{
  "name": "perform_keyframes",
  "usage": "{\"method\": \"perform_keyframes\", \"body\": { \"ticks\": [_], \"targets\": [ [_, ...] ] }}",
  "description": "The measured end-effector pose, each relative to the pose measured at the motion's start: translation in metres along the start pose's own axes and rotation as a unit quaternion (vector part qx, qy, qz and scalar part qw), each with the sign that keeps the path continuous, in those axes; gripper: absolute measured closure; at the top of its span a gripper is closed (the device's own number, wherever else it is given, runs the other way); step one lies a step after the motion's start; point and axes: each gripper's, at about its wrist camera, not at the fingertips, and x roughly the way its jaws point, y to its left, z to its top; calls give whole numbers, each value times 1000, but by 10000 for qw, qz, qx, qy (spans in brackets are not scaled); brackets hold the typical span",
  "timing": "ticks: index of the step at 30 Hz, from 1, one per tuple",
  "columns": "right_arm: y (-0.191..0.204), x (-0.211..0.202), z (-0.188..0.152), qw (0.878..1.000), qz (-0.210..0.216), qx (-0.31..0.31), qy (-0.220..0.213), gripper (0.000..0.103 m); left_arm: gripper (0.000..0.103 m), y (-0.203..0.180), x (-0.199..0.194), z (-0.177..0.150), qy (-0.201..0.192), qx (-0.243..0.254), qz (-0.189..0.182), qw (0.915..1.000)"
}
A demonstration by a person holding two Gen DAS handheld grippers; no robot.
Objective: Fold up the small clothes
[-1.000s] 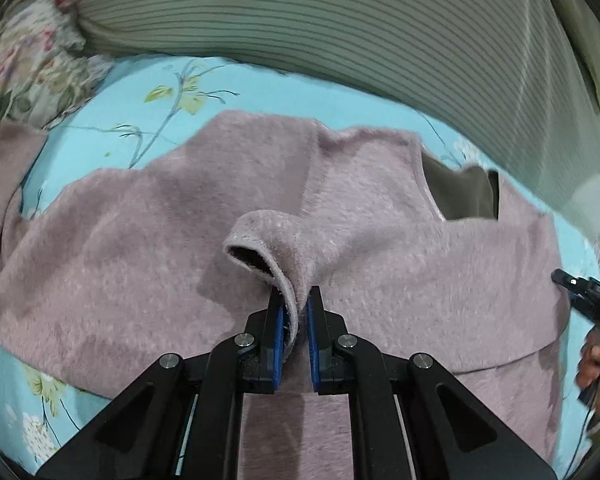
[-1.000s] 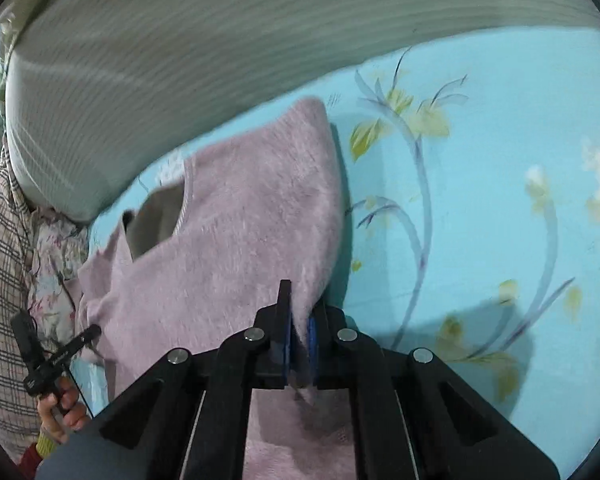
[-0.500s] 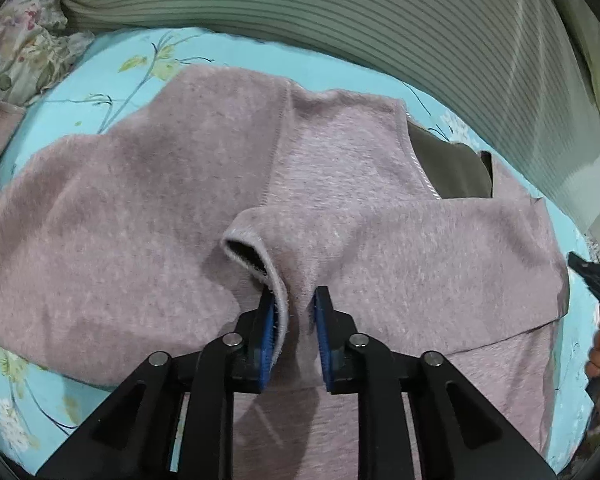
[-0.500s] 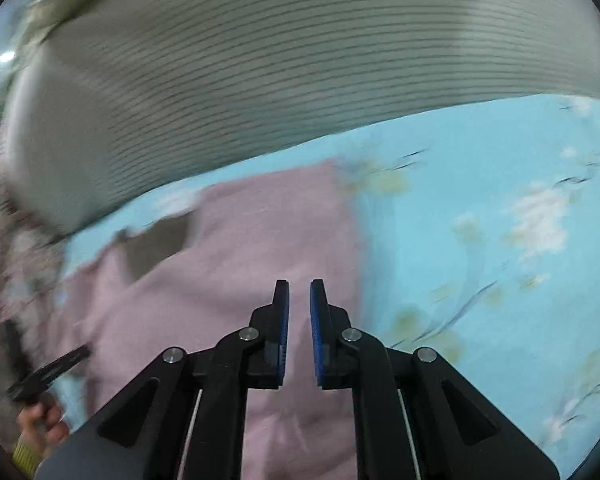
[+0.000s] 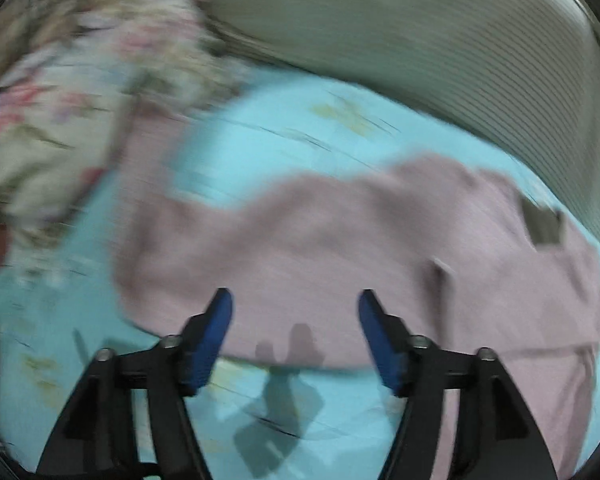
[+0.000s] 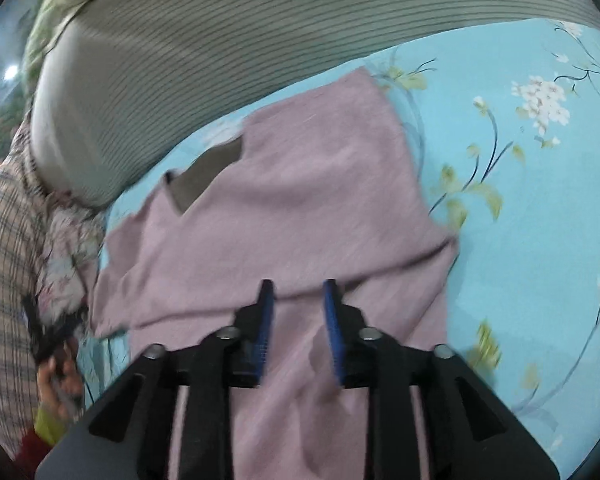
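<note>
**Inspector:** Position of the sweater [image 6: 300, 200]?

**Assistant:** It is laid flat on the bed [image 6: 540, 240], partly folded, its long axis running away from both tools toward the striped pillow [image 6: 220, 40]. The neckline [image 6: 208, 176] is turned to the pillow.

**Inspector:** State of the tools?

**Assistant:** The left tool [image 5: 294, 320] is seen wide apart and opening, nothing between its pads. The right tool [image 6: 298, 312] is opening too, narrower, cloth below but not pinched.

**Inspector:** Which is nearer?

**Assistant:** The right tool is held over the sweater's near half; the left is at its near edge, toward the unfolded sleeve [image 5: 152, 168]. A sleeve fold is judged to fall to the left.
</note>
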Motion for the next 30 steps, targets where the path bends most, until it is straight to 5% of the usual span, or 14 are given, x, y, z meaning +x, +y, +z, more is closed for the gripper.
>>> {"method": "perform_keyframes", "body": {
  "ticks": [5, 14, 15, 16, 18, 25, 30],
  "targets": [
    [25, 4, -32, 9993, 157, -82, 339, 69, 24, 62, 23, 50, -69, -350, 668, 9971],
    [55, 22, -58, 9969, 206, -106, 746, 69, 29, 87, 125, 110, 425, 171, 1587, 9863],
    [57, 21, -59, 9971, 187, -119, 727, 69, 48, 92, 130, 113, 427, 122, 1509, 9876],
    [57, 19, -59, 9973, 183, -130, 698, 69, 77, 96, 131, 116, 415, 29, 1324, 9903],
    [58, 17, -58, 9976, 185, -130, 660, 69, 97, 104, 124, 120, 370, -220, 1041, 9936],
    [74, 21, -53, 9966, 444, -255, 649, 69, 99, 99, 49, 95, -310, -497, -36, 9983],
    [83, 14, -53, 9954, 642, -357, 611, 69, 99, 52, -7, 56, -619, -554, -811, 9932]
  ]
}}
